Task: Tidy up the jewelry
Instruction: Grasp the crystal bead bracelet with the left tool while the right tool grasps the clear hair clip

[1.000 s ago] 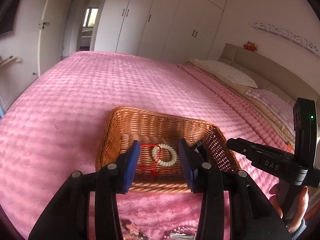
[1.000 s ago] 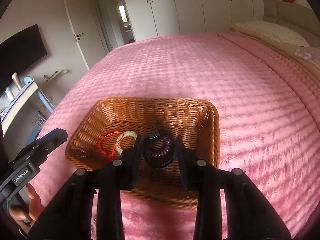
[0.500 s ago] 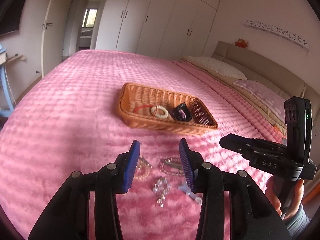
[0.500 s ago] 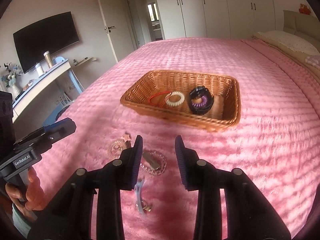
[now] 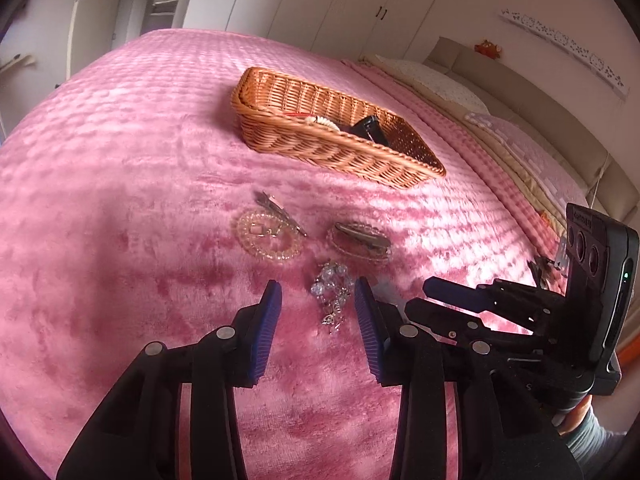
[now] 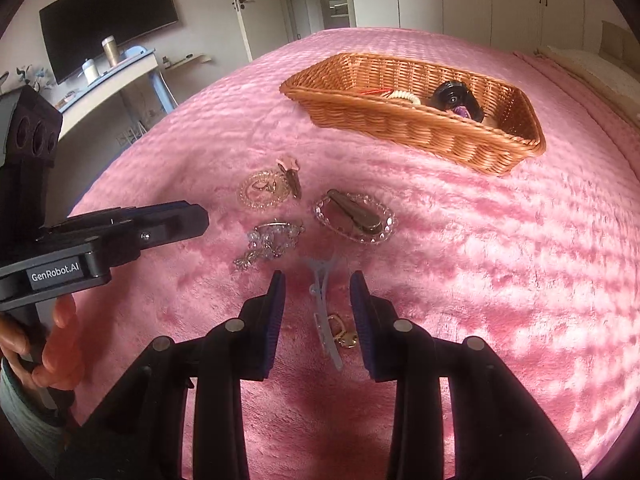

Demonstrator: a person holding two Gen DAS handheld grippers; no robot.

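Note:
A wicker basket [image 5: 280,140] [image 6: 400,128] on the pink bed holds a red cord, a white bead bracelet [image 6: 404,96] and a black and purple piece [image 6: 456,98]. Loose jewelry lies in front of it. My left gripper [image 5: 318,300] is open, its fingers on either side of a clear crystal piece [image 5: 332,292] [image 6: 268,242]. My right gripper [image 6: 318,292] is open around a pale blue hair clip [image 6: 324,312] with a small gold clasp [image 6: 346,334] beside it. A clear bead bracelet [image 5: 268,240] [image 6: 262,190] and a bronze clip on a bead ring [image 5: 360,236] [image 6: 354,216] lie beyond.
The pink bedspread [image 5: 120,160] covers the whole bed. Pillows and a headboard [image 5: 520,112] are at the right. A desk with a cup and a wall TV [image 6: 108,12] stand to the left of the bed. White wardrobes line the far wall.
Both grippers pulled back from the basket and dropped low over the loose jewelry. The right gripper let go of the black and purple piece, which now lies in the basket.

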